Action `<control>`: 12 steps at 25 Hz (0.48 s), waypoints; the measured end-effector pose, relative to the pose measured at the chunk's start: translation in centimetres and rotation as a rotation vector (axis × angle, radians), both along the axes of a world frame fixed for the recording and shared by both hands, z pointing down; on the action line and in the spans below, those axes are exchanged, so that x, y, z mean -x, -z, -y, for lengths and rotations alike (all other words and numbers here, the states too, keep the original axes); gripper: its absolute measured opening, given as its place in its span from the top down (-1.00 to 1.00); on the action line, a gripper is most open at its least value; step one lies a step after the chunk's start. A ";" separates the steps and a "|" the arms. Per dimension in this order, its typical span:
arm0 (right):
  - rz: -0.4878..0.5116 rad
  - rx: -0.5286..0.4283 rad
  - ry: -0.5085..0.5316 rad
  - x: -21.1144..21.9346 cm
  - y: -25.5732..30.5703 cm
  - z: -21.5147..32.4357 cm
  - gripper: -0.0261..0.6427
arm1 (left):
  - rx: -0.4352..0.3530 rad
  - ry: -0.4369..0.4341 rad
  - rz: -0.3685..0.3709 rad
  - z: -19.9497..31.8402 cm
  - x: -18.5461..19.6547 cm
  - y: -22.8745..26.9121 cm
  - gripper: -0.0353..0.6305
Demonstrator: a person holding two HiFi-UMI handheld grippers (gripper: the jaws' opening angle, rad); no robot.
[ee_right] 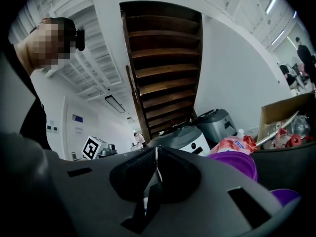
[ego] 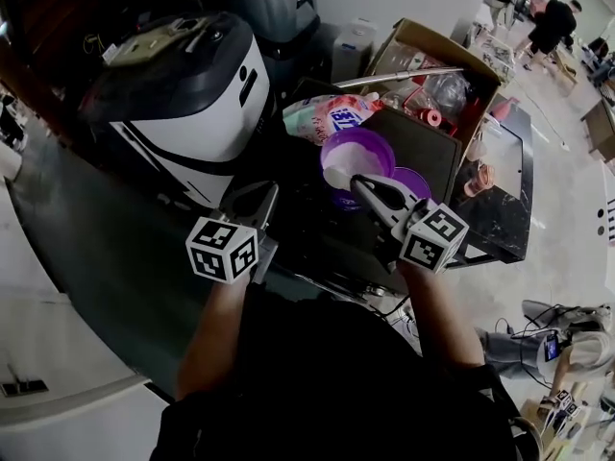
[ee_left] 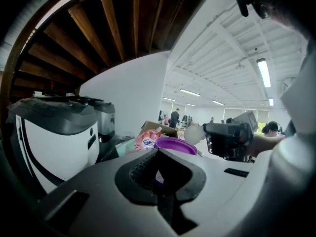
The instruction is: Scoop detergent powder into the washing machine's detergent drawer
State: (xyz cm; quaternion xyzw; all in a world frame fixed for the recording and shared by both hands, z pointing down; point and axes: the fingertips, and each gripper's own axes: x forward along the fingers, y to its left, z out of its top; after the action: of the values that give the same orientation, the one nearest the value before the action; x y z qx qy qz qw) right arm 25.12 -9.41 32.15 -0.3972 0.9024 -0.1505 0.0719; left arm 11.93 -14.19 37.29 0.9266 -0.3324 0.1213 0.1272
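Observation:
A purple bowl (ego: 363,150) stands on the dark tabletop (ego: 423,147), right of the white and black washing machine (ego: 187,94). My right gripper (ego: 361,186) is shut on the thin handle of a white scoop (ego: 338,175), whose round head hangs at the bowl's near rim. In the right gripper view the handle (ee_right: 157,162) shows as a white strip between the closed jaws. The left gripper view shows the scoop (ee_left: 194,134) above the bowl (ee_left: 175,144). My left gripper (ego: 259,195) is shut on nothing, just left of the bowl. I cannot see a detergent drawer.
A pink detergent pouch (ego: 332,115) lies behind the bowl. A purple lid (ego: 415,182) sits to the bowl's right. An open cardboard box (ego: 437,60) of clutter stands at the back right. A second grey machine (ego: 274,8) is behind the washer.

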 end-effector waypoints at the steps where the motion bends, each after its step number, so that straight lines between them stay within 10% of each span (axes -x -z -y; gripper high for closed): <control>1: 0.003 0.004 -0.018 -0.6 -0.1 0.0 0.86 | -0.003 -0.009 -0.002 0.0 -0.4 0.2 0.87; 12: -0.039 -0.008 -0.177 -1.8 1.4 -1.4 0.86 | -0.037 -0.113 -0.062 0.9 0.8 2.4 0.87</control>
State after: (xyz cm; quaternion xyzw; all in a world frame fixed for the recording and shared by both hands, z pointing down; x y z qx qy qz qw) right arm 26.88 -7.97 30.78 -0.4782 0.8656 -0.1320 0.0688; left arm 11.16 -15.10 34.86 0.9494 -0.2777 0.0936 0.1135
